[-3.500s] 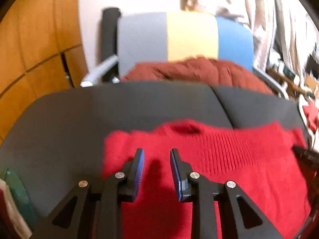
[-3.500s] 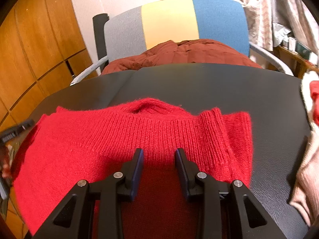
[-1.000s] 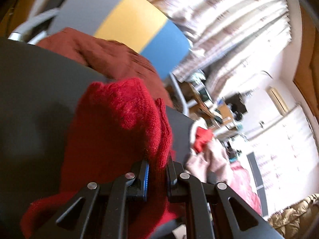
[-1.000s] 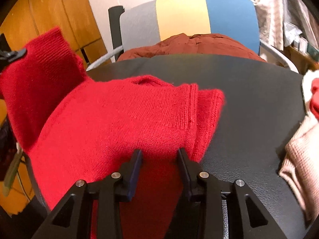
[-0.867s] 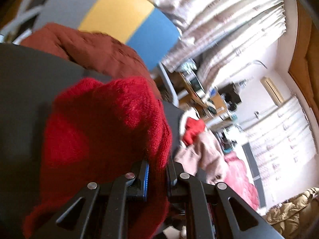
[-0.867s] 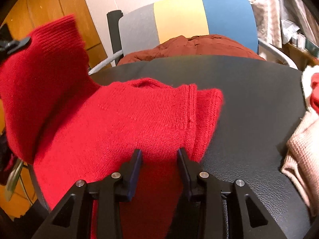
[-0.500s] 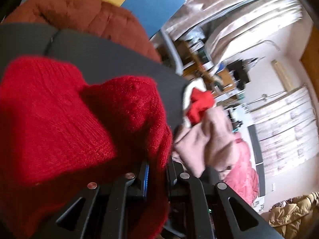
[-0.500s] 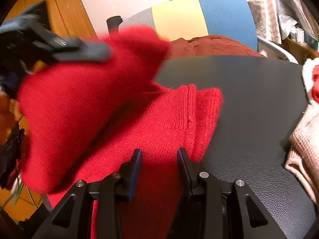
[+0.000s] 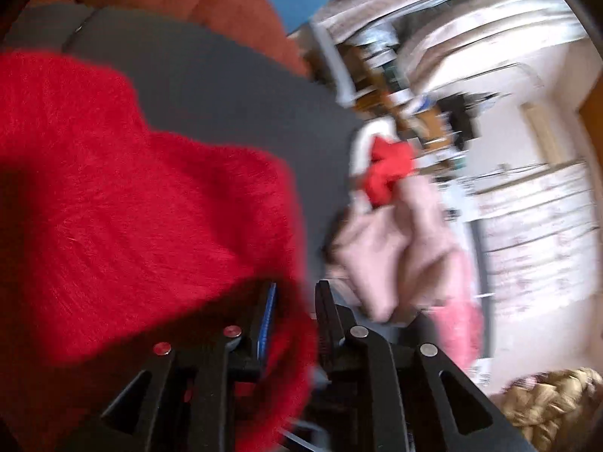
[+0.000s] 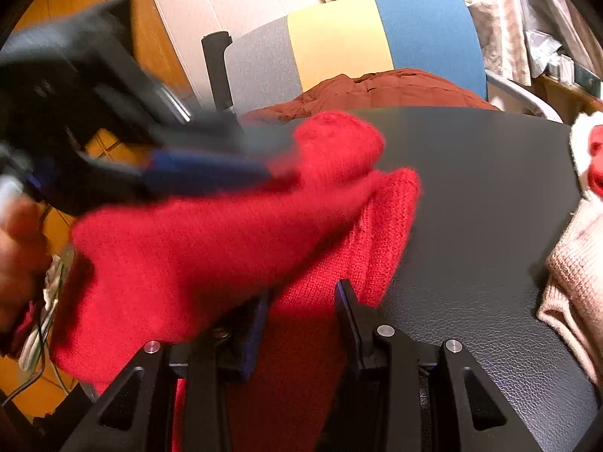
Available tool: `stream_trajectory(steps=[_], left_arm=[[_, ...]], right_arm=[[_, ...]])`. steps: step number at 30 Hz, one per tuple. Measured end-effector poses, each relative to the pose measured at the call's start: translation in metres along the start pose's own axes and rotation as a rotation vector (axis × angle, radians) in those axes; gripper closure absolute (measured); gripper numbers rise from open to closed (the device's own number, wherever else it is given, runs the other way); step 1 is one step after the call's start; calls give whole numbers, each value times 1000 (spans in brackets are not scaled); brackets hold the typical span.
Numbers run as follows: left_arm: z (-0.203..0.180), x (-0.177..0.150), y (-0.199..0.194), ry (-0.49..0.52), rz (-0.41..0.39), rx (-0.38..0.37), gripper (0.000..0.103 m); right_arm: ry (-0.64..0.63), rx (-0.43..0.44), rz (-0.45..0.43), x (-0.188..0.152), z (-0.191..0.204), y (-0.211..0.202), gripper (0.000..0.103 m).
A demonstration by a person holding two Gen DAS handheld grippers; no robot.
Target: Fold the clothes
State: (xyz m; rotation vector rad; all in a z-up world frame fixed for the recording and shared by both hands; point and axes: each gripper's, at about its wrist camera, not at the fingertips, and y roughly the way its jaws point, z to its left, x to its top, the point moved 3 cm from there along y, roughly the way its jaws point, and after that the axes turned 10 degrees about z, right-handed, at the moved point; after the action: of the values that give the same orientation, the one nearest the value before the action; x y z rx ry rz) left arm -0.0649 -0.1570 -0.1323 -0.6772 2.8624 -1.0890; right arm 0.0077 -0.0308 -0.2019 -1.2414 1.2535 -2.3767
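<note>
- Fuzzy red knitted sweater (image 10: 233, 248) lies on the dark leather-look table (image 10: 490, 196), its left flap carried rightwards over the body
- Left gripper (image 9: 294, 301), nearer the flap, jaws opening around the knit
- Right gripper (image 10: 301, 301), part-spread, rests on the sweater's right edge

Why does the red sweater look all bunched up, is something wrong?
Nothing is wrong. The red sweater is mid-fold: the left tongs, now opening, have swung one side across it, leaving a puffy lump. Nothing is spilled or torn.
</note>
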Motion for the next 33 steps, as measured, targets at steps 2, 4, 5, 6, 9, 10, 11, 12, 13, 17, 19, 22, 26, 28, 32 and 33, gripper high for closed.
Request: stream_trajectory(steps=[2, 4, 5, 6, 9, 10, 11, 12, 13, 17, 19, 22, 26, 28, 32, 33], left_arm=[[-7, -6, -26, 24, -47, -62, 79], [-10, -14, -56, 46, -107, -109, 78], [-9, -19, -72, 54, -139, -116, 78], [1, -24, -87, 53, -173, -87, 78], [32, -41, -129, 40, -257, 3, 78], [45, -47, -140, 29, -276, 35, 78], [60, -55, -150, 14, -294, 65, 78], [73, -63, -158, 1, -310, 93, 78], [85, -71, -164, -11, -322, 118, 78], [109, -97, -164, 1, -335, 186, 78], [107, -104, -151, 34, -321, 228, 78], [99, -111, -133, 83, -304, 263, 78], [92, -120, -129, 143, -300, 276, 78], [89, -127, -130, 189, -292, 286, 78], [84, -136, -117, 257, -250, 281, 78], [83, -138, -112, 272, -232, 276, 78]], right_arm=[[2, 3, -2, 0, 0, -1, 65], [9, -3, -2, -2, -2, -9, 64], [13, -6, -1, -3, -3, -14, 63], [15, -9, 0, -8, -5, -22, 55], [13, -20, 0, -19, -9, -49, 52], [6, -24, -1, -22, -9, -59, 52], [-9, -12, -6, -20, -5, -70, 50], [-24, 1, -12, -18, -1, -81, 43], [-40, 13, -17, -16, 3, -93, 33], [-230, 106, -6, 10, 60, -112, 9], [-320, 150, 26, 24, 88, -104, 8], [-409, 169, 128, 35, 114, -74, 8], [-462, 153, 316, 36, 126, -27, 72], [-452, 162, 363, 20, 117, -27, 87], [-300, 152, 390, -27, 74, -39, 86], [-259, 143, 395, -39, 63, -42, 86]])
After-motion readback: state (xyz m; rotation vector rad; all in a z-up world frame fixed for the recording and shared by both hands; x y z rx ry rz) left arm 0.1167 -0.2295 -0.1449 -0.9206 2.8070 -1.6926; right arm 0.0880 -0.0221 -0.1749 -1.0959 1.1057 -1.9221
